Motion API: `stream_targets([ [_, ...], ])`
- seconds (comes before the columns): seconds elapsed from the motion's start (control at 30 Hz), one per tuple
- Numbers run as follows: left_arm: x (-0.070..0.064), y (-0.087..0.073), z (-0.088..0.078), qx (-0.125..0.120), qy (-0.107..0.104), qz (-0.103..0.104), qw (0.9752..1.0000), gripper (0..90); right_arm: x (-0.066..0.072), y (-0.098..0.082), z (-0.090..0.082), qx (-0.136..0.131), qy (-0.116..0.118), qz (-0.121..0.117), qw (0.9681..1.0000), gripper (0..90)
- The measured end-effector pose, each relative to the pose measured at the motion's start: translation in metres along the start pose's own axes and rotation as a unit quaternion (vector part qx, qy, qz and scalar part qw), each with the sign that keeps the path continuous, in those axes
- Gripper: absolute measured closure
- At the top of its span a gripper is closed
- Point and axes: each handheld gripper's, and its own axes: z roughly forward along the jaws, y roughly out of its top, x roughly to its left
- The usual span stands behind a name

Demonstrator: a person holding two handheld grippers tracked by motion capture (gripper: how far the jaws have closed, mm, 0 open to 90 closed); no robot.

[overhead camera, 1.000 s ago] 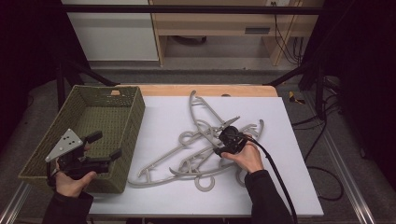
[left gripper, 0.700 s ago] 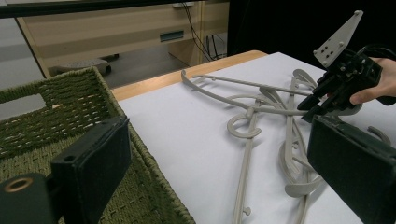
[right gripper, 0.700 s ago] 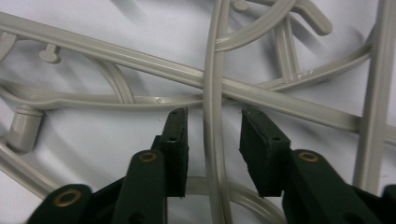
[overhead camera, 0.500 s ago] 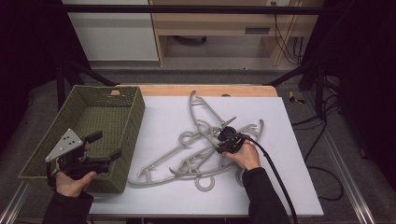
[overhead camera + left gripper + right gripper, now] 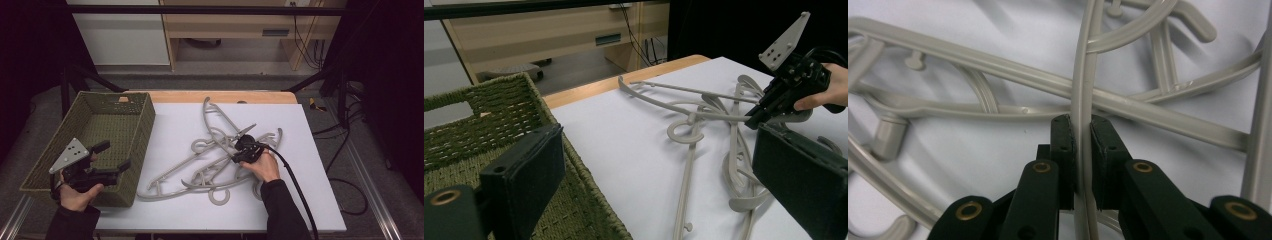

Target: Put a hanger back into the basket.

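Broadly, a white table (image 5: 310, 200) carries a green woven basket (image 5: 115, 117) at its left edge and a tangled heap of grey plastic hangers (image 5: 210, 165) near its middle. Above the basket's near corner hangs the left gripper (image 5: 114, 156), its jaws spread wide with nothing between them. Smaller, the right gripper (image 5: 236, 148) sits low in the heap, its pads (image 5: 1063, 150) closed on one hanger's thin bar (image 5: 1083, 100), apparently touching both sides.

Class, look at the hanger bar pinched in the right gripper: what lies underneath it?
Under the hanger bar other grey hangers cross on the white table. The jaws hide what lies directly below the grip.
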Motion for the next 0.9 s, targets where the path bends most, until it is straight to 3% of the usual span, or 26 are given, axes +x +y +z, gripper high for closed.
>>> stream_targets([
  [0.33,0.000,0.000,0.000,0.000,0.000,0.002,1.0000,6.3,-0.002,0.001,-0.019,-0.024,0.006,0.012,0.9996,82.5],
  [0.6,-0.001,0.001,0.000,0.000,-0.001,0.003,1.0000,6.3,-0.004,-0.002,-0.040,-0.045,0.000,0.006,0.9990,82.7],
  [0.67,-0.002,0.001,0.000,0.000,0.000,0.002,1.0000,6.3,-0.003,-0.002,-0.045,-0.051,0.007,0.014,0.9986,82.7],
  [0.9,-0.005,0.002,-0.001,-0.002,-0.004,0.007,1.0000,6.3,0.001,-0.007,-0.071,-0.079,0.027,-0.001,0.9965,82.6],
])
